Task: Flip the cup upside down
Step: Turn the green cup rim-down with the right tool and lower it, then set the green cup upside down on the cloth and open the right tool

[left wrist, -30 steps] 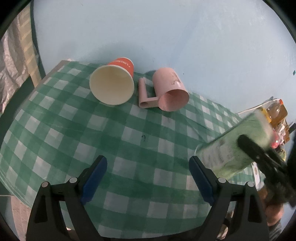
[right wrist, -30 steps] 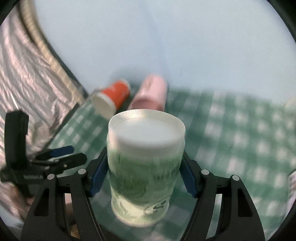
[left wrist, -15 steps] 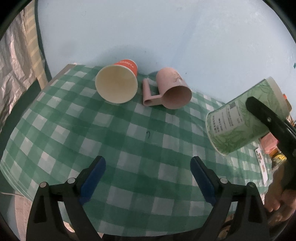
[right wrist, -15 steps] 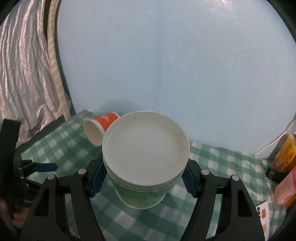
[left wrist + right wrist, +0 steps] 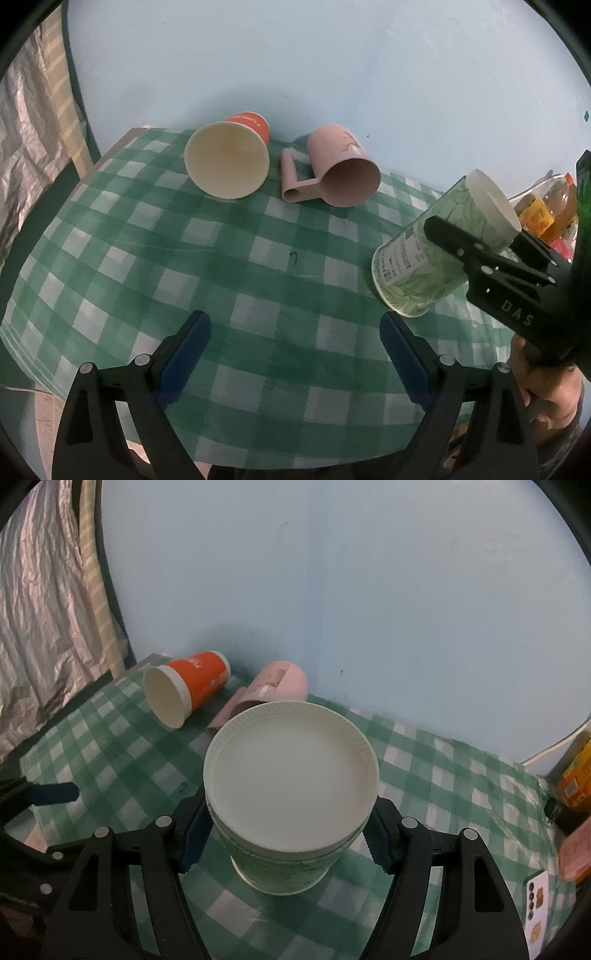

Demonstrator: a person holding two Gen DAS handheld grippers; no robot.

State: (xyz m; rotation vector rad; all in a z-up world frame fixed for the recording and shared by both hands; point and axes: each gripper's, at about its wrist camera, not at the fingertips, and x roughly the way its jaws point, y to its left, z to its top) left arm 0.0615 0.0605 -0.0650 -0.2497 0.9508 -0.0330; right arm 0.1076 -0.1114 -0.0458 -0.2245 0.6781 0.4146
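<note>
My right gripper (image 5: pixel 286 843) is shut on a green-patterned paper cup (image 5: pixel 291 786), held tilted just above the checked tablecloth (image 5: pixel 221 258), white base toward the right wrist camera. The same cup (image 5: pixel 439 251) and the right gripper (image 5: pixel 480 258) show at the right of the left wrist view. My left gripper (image 5: pixel 295 350) is open and empty over the cloth's near edge. An orange paper cup (image 5: pixel 229 166) and a pink mug (image 5: pixel 340 173) lie on their sides at the back.
A light blue wall rises right behind the table. Bottles and packets (image 5: pixel 543 210) stand at the far right edge. A silvery curtain (image 5: pixel 40 627) hangs on the left. A phone or card (image 5: pixel 535 904) lies at the right near edge.
The right gripper has carried the green cup down toward the cloth and tipped it nearer to mouth-down. The left gripper has stayed open with little movement.
</note>
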